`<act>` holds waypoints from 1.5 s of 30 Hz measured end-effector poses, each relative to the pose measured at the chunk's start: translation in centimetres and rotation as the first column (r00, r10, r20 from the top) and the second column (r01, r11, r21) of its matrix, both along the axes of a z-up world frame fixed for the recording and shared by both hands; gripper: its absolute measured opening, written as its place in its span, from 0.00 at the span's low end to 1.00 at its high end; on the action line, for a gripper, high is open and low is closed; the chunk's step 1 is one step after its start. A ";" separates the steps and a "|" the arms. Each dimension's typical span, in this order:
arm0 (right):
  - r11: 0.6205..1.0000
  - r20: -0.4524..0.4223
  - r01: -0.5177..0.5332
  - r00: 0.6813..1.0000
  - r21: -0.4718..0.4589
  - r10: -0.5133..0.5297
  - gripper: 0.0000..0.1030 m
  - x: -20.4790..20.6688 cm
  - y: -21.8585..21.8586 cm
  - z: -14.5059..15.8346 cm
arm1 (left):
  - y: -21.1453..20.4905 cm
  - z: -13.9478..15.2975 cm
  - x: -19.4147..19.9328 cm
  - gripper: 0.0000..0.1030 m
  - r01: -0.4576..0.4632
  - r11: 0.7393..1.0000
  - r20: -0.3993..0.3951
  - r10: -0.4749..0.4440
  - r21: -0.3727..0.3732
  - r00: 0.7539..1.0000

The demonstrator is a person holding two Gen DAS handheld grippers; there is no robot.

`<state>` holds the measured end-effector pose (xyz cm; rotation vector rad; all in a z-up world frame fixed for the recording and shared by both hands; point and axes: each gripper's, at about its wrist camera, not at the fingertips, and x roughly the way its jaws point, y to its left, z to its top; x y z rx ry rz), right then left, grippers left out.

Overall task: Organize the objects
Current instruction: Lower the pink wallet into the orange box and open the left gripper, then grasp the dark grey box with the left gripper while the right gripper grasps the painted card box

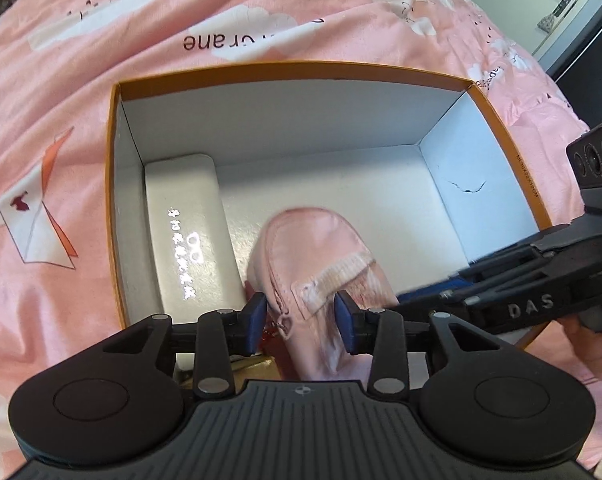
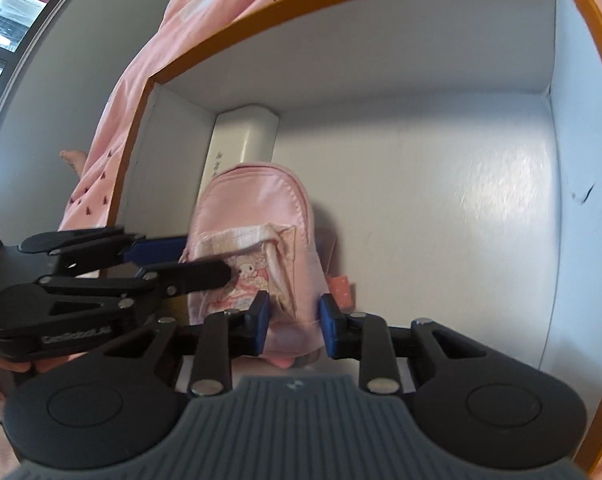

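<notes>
- We see our left gripper [image 1: 301, 316] low in the centre of the left wrist view, its blue pads set on either side of the small pink backpack [image 1: 321, 280]; the pads look to be pinching the fabric near the zipper.
- In the right wrist view, our right gripper [image 2: 293, 326] sits low in the centre with its pads on either side of the lower end of the same bag, and they appear to grip it.
- Our left gripper also shows at the left of the right wrist view, reaching across to the bag's front pocket with the cartoon print.
- The pink backpack lies inside the orange box [image 1: 113, 200], near the lower centre of its white floor.
- Just left of the bag, against the box's left wall, rests a white case [image 1: 189, 232] with silver lettering.
- The box sits on a pink bedspread [image 1: 53, 100] with white cloud shapes, which fills the upper and left parts of the left wrist view.
</notes>
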<state>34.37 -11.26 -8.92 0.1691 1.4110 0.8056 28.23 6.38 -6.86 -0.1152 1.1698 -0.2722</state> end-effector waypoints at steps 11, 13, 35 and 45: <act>0.998 -0.051 -0.056 0.997 -0.040 0.054 0.23 -1.1 1.4 0.0 | -1.4 -0.2 -0.3 0.43 0.035 0.989 0.053 -0.043 0.146 0.998; 0.998 -0.056 -0.048 0.997 -0.048 0.046 0.24 -1.1 1.3 -0.3 | -1.7 -0.6 -0.6 0.43 0.046 0.986 0.055 -0.055 0.162 0.997; 0.999 0.359 -0.013 0.933 0.044 -0.004 0.51 -9.3 -3.3 8.8 | -1.1 8.0 -11.6 0.49 -0.017 1.000 0.305 0.016 0.001 0.952; 1.000 0.425 -0.024 0.905 0.016 0.014 0.53 -14.8 -5.5 6.3 | 1.8 1.3 -13.6 0.66 -0.257 0.954 0.079 0.271 -0.158 0.959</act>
